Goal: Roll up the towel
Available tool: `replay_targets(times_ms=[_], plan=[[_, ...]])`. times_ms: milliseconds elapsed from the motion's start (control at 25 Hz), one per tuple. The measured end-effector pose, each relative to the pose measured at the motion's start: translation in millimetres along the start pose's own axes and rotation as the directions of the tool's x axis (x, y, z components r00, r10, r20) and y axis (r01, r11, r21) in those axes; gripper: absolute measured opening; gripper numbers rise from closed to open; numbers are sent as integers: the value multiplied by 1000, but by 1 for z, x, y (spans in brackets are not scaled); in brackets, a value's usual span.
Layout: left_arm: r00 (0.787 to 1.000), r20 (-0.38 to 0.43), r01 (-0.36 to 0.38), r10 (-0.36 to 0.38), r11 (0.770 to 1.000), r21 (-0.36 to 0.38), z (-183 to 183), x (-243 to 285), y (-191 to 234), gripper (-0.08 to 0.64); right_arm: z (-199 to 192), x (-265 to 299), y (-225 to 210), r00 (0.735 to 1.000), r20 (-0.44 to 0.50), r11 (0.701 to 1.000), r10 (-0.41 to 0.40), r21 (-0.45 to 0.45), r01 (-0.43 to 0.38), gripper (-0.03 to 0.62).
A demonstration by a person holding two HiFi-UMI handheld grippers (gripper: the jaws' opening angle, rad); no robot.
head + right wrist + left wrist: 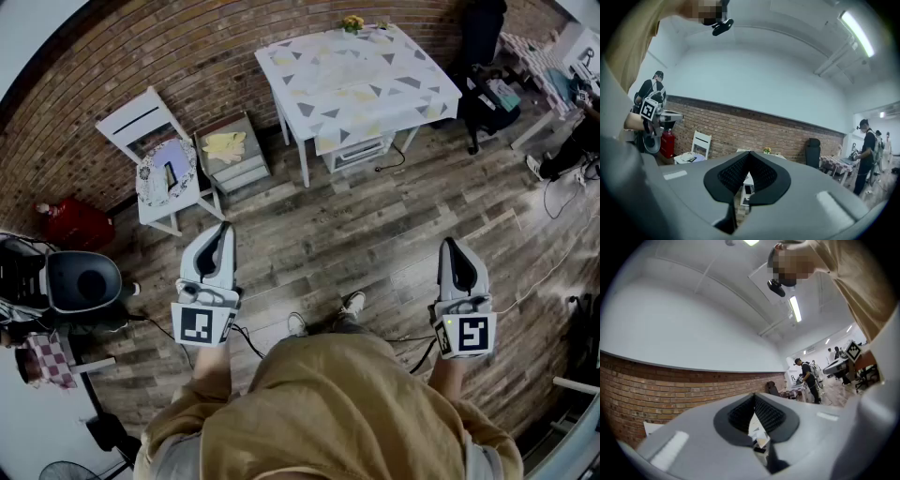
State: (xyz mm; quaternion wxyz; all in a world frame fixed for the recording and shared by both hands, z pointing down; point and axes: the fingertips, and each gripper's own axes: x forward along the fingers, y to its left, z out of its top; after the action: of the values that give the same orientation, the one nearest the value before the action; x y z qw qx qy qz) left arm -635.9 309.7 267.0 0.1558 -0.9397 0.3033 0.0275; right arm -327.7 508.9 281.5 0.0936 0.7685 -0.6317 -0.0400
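**Two empty grippers held out over a plank floor**

A person in a tan shirt (328, 403) stands on the wood floor (375, 225). They hold the left gripper (222, 230) and right gripper (449, 246) forward and well apart, each with its jaws together on nothing. Ahead, a white table (303, 159) under a triangle-patterned cloth (356, 84) stands near a white chair (141, 117) by the brick wall (187, 47).

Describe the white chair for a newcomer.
Along the brick wall, look left of the table with the triangle-patterned cloth. The white chair stands there, clutter on its seat; unlike the low grey box beside it, it has a slatted back.
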Motion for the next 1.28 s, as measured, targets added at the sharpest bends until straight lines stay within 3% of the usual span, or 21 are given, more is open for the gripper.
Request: replay_targets(times_ms=[280, 720, 880, 920, 960, 1000, 1120, 1160, 1200, 1280], plan=[[996, 21, -83, 83, 996, -15, 14, 64, -44, 61, 1, 39, -79, 995, 69, 997, 68, -38, -65, 3], [996, -4, -86, 86, 996, -22, 9, 83, -53, 61, -6, 56, -82, 982, 98, 985, 163, 42, -168, 5], [997, -30, -79, 78, 995, -57, -1, 88, -49, 66, -4, 58, -98, 984, 111, 984, 142, 90, -152, 12], [997, -42, -75, 72, 995, -66, -5, 90, -49, 76, -6, 58, -105, 986, 106, 986, 130, 95, -140, 41], [996, -55, -70, 66, 995, -72, -10, 93, -49, 120, -7, 58, -111, 988, 100, 987, 117, 95, -127, 117], [996, -69, -68, 63, 995, -77, -16, 94, -49, 206, -10, 58, -118, 990, 94, 989, 103, 93, -112, 162], [992, -91, -90, 85, 994, -57, -28, 100, -48, 280, -20, 57, -143, 996, 72, 995, 49, 80, -55, 285], [991, -95, -103, 98, 994, -44, -32, 104, -48, 339, -22, 57, -151, 997, 64, 996, 32, 77, -37, 346], [988, -101, -118, 114, 993, -32, -35, 108, -47, 445, -25, 57, -158, 998, 58, 997, 21, 73, -25, 391], [983, -116, -143, 142, 990, 2, -40, 114, -51, 540, -31, 57, -170, 999, 51, 997, 14, 69, -17, 462]])
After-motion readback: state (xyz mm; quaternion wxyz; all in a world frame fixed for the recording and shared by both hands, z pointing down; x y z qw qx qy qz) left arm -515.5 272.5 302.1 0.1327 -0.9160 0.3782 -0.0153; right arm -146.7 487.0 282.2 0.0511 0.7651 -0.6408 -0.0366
